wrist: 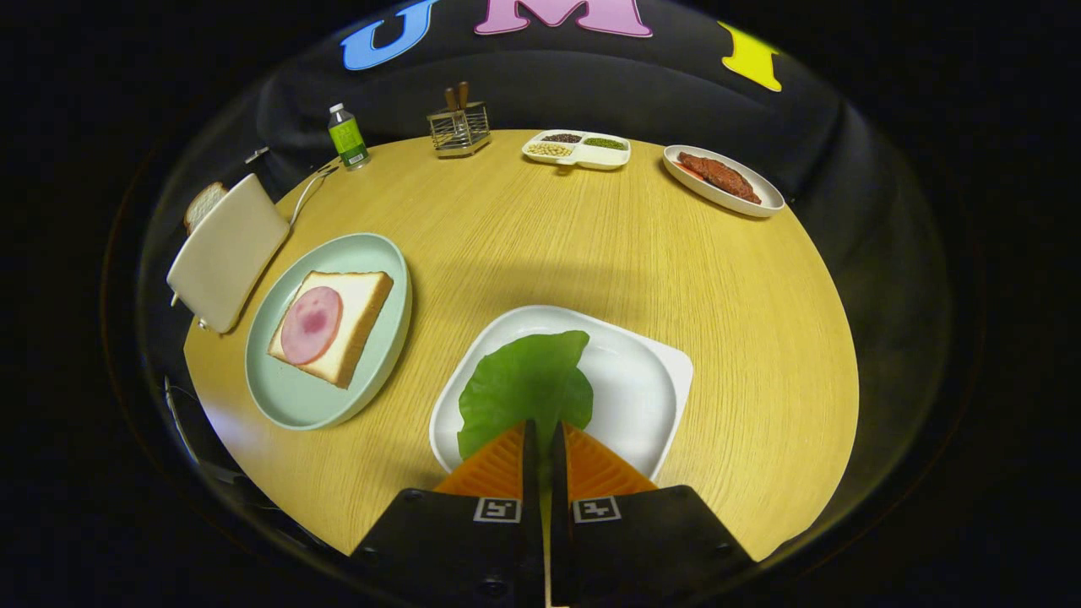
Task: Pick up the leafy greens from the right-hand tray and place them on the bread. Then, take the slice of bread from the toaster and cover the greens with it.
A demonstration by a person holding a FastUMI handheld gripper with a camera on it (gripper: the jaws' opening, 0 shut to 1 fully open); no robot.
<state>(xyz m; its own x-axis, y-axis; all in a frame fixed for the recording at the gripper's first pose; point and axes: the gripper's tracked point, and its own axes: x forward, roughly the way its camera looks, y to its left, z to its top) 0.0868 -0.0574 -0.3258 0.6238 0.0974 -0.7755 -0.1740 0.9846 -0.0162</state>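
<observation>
Pinching the leafy greens [525, 387] at their near edge with the hand-held gripper [540, 439]: the orange fingers [494, 469] are closed almost to touching and a sliver of leaf runs down the slit between them, so I read both pads as pressing on it. Most of the leaf fans out ahead of the fingertips over the white tray [642, 397], which sits at the near edge of the desk [676, 279]. I can't tell if the leaf has cleared the tray yet.

Edge grip makes sense: the leaf is thin and floppy, and a pinch at the rim lets it hang free for laying flat.

Target is the bread [359, 325] with a ham slice [311, 325] on it, on the pale green plate [372, 253] toward the desk's left edge, just beside the tray. Short carry.

Toaster [226, 252] stands at the left edge beyond the plate, second bread slice [203, 203] poking out of the top, untouched; that's for the later step.

Risk, my guess: the leaf slips or folds mid-carry.
</observation>
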